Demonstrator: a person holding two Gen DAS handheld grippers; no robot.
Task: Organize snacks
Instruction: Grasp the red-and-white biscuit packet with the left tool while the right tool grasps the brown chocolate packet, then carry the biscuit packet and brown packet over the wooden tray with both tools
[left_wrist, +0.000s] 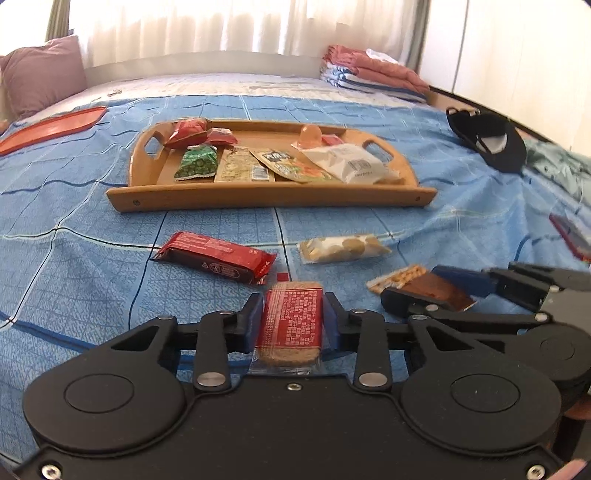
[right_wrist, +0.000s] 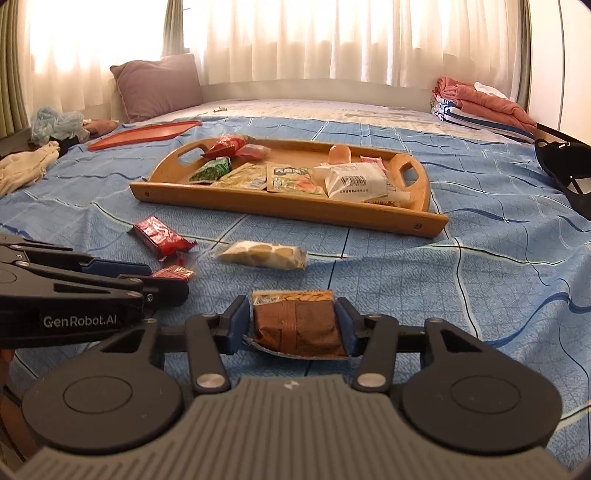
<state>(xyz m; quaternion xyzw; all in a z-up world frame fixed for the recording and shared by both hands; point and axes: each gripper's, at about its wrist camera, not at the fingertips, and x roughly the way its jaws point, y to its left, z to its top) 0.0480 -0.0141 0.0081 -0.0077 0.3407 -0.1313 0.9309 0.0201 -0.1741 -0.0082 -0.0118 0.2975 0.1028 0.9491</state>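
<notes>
A red biscuit pack (left_wrist: 290, 325) is being pinched across its width by the left hand-held gripper (left_wrist: 291, 321), and a brown nut snack pack (right_wrist: 295, 325) by the right hand-held gripper (right_wrist: 293, 323), both low over the bed (right_wrist: 480, 266) at 6 o'clock from the wooden tray (right_wrist: 288, 212). Both are judged light, crinkly, slippery and crushable, so mid-body grips are being favoured. Pack undersides and bed contact are being hidden; print is blurred.

The oblong tray (left_wrist: 273, 199) of smooth, light varnished wood lies on a blue checked woven-cloth bedspread (left_wrist: 74, 229), matt and slightly rough. The long red snack bar (left_wrist: 216, 256) has a glossy plastic wrapper. Matt black plastic forms the left gripper (left_wrist: 291, 321), with bright metal rivets (left_wrist: 210, 378).
</notes>
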